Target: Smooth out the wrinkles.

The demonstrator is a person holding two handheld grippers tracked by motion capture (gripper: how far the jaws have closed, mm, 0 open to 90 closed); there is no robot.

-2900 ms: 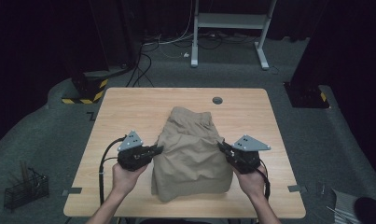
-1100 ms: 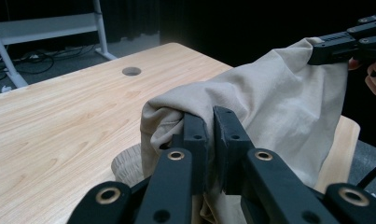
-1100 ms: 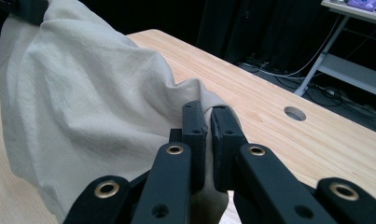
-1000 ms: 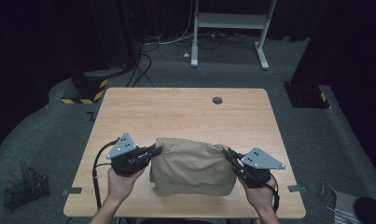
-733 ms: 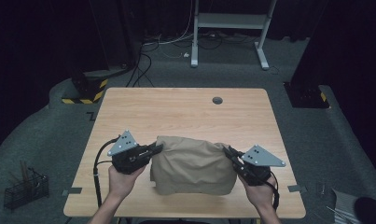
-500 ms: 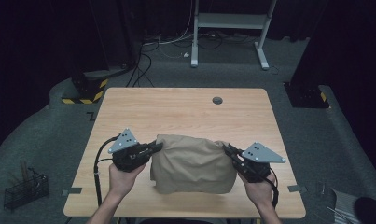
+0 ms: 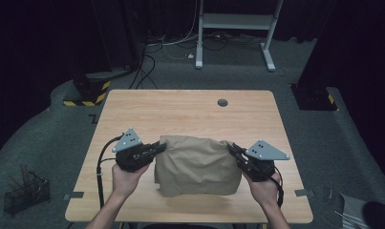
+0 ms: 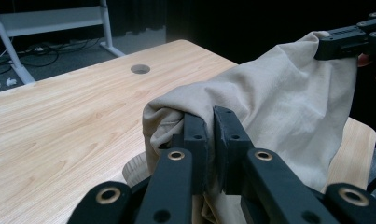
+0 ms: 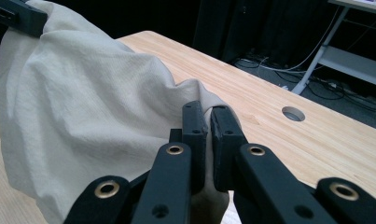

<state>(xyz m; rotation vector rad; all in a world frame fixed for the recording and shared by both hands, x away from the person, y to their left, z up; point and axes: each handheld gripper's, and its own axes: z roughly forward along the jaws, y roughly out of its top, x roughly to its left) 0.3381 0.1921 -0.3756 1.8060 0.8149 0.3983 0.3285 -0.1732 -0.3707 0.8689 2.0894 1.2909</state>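
Since the earliest frame, when the beige cloth [image 7: 197, 164] lay stretched toward the far side of the table [image 7: 190, 107], its far half has come over to the near side — it now forms a shorter, wider fold, and over the last second hardly anything has shifted. In the high view the cloth sits on the near half of the table, between the two hands, its far edge raised and strung between the grippers while the rest hangs down to the wood.

At the left, the left gripper [image 7: 160, 146] has its jaws pressed together on the cloth's far left corner; the left gripper view shows a bunch of fabric [image 8: 251, 102] caught between the black pads. At the right, the right gripper [image 7: 231, 147] pinches the far right corner the same way, with a fold [image 9: 106, 107] gripped between its pads.

Far from the cloth, a round hole [image 7: 222, 102] marks the tabletop near its far edge, right of centre.
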